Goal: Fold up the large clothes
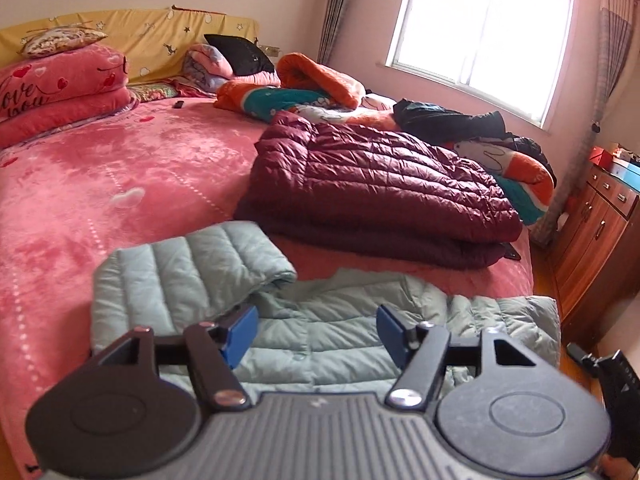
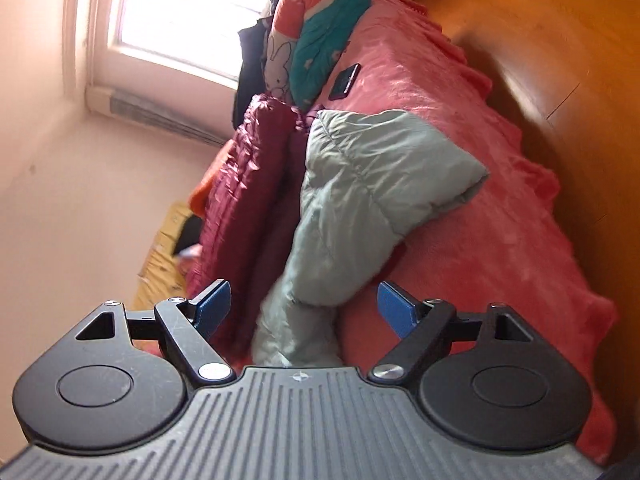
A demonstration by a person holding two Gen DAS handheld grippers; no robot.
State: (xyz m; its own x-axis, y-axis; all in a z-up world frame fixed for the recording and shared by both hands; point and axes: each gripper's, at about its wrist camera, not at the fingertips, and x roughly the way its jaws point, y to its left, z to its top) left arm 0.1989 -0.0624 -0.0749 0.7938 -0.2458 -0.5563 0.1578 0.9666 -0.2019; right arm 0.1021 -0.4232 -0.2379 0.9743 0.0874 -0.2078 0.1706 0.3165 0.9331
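Bed [image 1: 120, 184]: pink cover, bare on the left, so there's flat room to fold on.
Pillows [image 1: 60, 88]: stacked far left by the headboard, out of the way.
Green jacket [image 1: 320, 340]: the task's thing, lying on the near edge of the bed; one sleeve [image 1: 192, 264] is already turned in over the body, the rest is rumpled out to the right.
Left gripper [image 1: 318, 332]: hovering just over the jacket's middle, fingers [image 1: 242, 334] spread with nothing between them. My guess is it's lining up for the next fold.
Red jacket [image 1: 380, 192]: folded flat, just beyond the green one. Looks finished and parked clear.
Blankets [image 1: 304, 92]: heaped at the far side under the window.
Right gripper [image 2: 304, 308]: rolled sideways at the jacket's right end, fingers [image 2: 394, 312] spread, gripping nothing; green fabric shows in the gap behind them.
Phone [image 2: 345, 80]: lying far right on the bed, beyond the jacket.
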